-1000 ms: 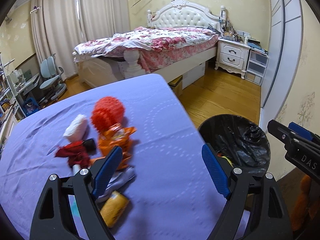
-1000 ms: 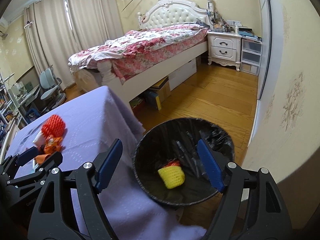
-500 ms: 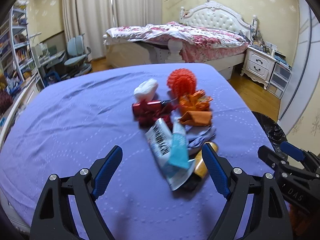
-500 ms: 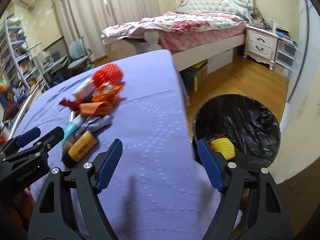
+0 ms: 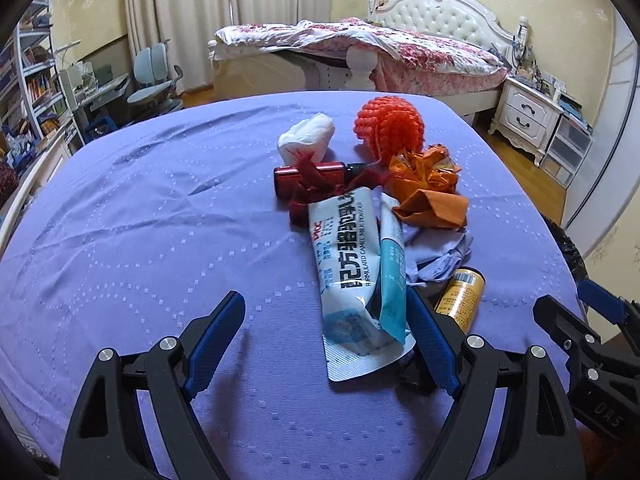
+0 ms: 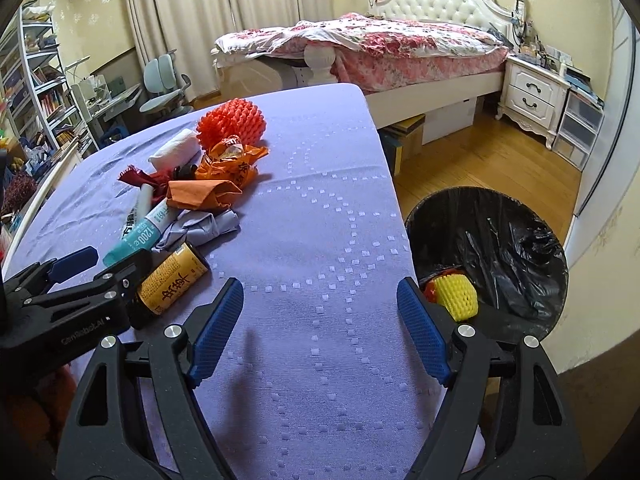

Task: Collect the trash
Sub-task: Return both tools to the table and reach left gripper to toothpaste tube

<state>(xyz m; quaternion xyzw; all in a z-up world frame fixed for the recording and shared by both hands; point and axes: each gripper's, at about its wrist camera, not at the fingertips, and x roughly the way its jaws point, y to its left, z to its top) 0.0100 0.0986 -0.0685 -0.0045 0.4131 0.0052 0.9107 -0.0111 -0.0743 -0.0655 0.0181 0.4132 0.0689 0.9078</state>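
Both the left gripper [image 5: 322, 340] and right gripper [image 6: 320, 326] hover wide open and empty over trash heaped toward the purple table's [image 5: 140, 220] right edge, where the light, crinkly milk-powder pouch [image 5: 348, 280] looks best pinched across its flat body.

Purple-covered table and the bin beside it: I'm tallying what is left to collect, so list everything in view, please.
Orange foam net ball: one, far end of the pile.
White crumpled tissue wad: one, left of the ball.
Red metallic tube: one, below the tissue.
Orange crumpled wrappers: several, right of the tube.
White and teal milk powder sachets: two, nearest pile end.
Lilac crumpled cloth: one, under the wrappers.
Yellow drink can: one, lying by the sachets.
Purple quilted tablecloth: one.
Black-lined round trash bin: one, on the floor, right.
Yellow foam net: one, inside the bin.
Left claw: open, empty.
Right claw: open, empty.
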